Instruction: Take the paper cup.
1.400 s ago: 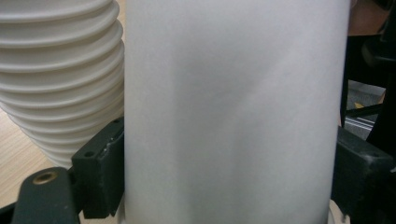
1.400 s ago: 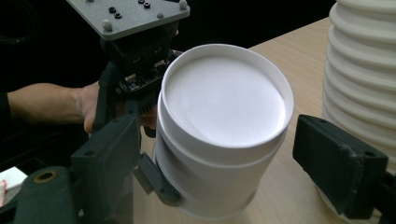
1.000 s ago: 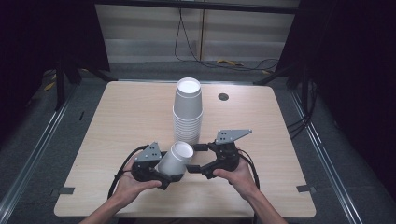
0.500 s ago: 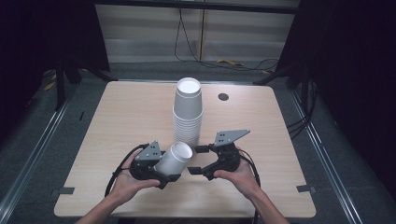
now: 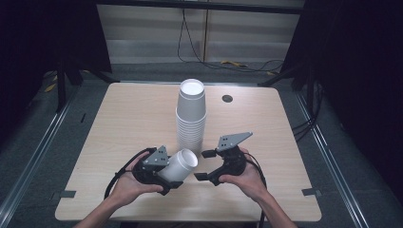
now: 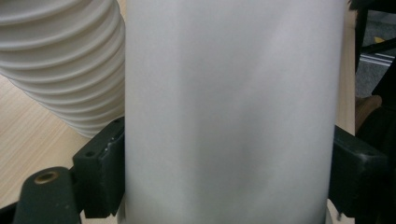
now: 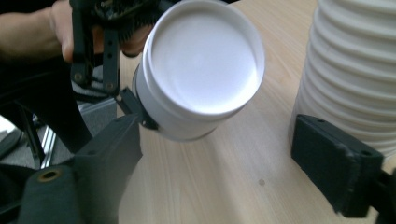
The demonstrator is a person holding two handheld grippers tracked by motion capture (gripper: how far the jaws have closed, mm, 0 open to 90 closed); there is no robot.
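Left tongs [image 5: 178, 173]: clamped on a single white cup [image 5: 179, 165], jaws lately closing; the cup hides their tips in the high view.
Cup: held tilted above the worktop [image 5: 119, 123] near its front edge; base cut off in the left gripper view.
Right tongs [image 5: 203, 165]: jaws apart, nothing between them, just beside the cup's mouth.
Cup stack [image 5: 191, 116]: upright mid-worktop; top cut off in both gripper views.
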